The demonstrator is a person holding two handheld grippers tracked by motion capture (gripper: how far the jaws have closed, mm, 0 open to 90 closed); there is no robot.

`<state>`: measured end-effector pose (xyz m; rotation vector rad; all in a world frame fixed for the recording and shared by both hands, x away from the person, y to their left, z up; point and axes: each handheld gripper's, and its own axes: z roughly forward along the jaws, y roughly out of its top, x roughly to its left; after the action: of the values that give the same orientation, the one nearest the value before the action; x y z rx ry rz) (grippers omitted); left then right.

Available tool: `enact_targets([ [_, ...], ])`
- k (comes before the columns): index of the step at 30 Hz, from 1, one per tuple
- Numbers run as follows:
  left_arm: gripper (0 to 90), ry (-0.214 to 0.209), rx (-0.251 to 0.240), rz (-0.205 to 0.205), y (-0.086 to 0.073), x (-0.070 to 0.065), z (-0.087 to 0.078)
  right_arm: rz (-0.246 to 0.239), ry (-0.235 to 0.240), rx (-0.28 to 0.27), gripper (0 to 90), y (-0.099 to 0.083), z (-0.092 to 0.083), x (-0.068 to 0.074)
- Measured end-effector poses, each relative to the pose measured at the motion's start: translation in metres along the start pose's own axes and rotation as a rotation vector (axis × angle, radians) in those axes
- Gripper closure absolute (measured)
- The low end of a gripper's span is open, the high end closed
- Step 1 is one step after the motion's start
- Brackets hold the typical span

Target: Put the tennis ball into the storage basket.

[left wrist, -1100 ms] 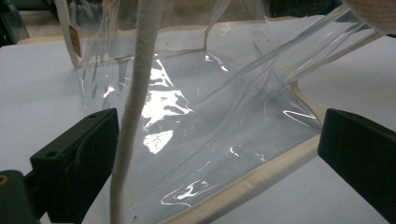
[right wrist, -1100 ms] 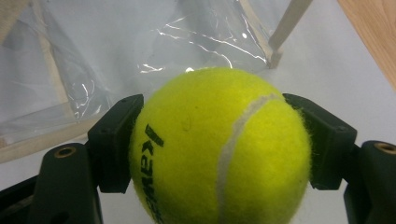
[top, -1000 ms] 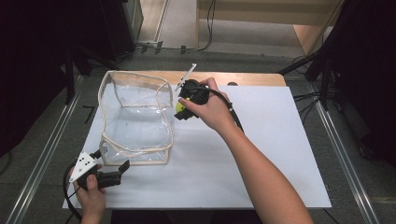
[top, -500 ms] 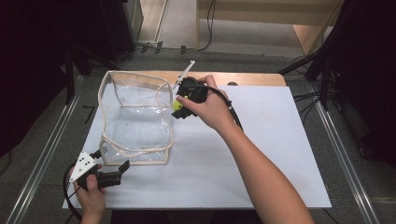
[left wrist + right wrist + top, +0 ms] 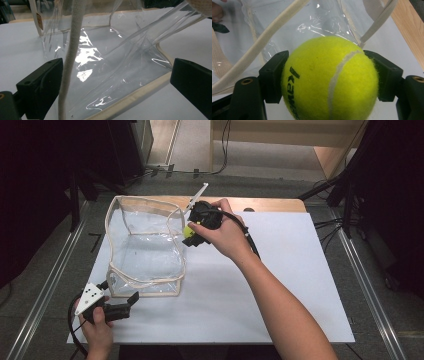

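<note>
A clear plastic tote bag [image 5: 145, 250] with cream trim and handles stands open on the white table sheet [image 5: 280, 285]. My right gripper [image 5: 191, 235] is shut on a yellow tennis ball [image 5: 329, 80], held at the bag's right rim; both jaws press on the ball's sides. The ball [image 5: 188, 231] peeks out under the hand in the high view. My left gripper [image 5: 129, 303] rests low at the bag's near left corner with its jaws wide apart. Between them I see the bag's clear wall [image 5: 110, 67] and a cream handle strap [image 5: 71, 62], untouched.
The wooden table edge [image 5: 270, 204] runs along the far side, and the floor drops away beyond it. Metal rails [image 5: 50, 285] flank the table on the left and right. The white sheet to the right of the bag lies bare.
The right hand with the ball has shifted slightly left, closer over the bag's right rim. The left gripper has stayed where it was.
</note>
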<state>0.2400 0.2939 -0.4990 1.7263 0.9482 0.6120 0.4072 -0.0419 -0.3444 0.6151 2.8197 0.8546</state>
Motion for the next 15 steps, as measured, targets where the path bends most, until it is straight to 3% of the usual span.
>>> enact_targets([
  [15, 0.0, -0.001, 0.004, 0.005, 0.0, 0.0001, 0.0005, -0.026, 0.011, -0.004, 23.4, 0.0085, 0.0017, 0.0096],
])
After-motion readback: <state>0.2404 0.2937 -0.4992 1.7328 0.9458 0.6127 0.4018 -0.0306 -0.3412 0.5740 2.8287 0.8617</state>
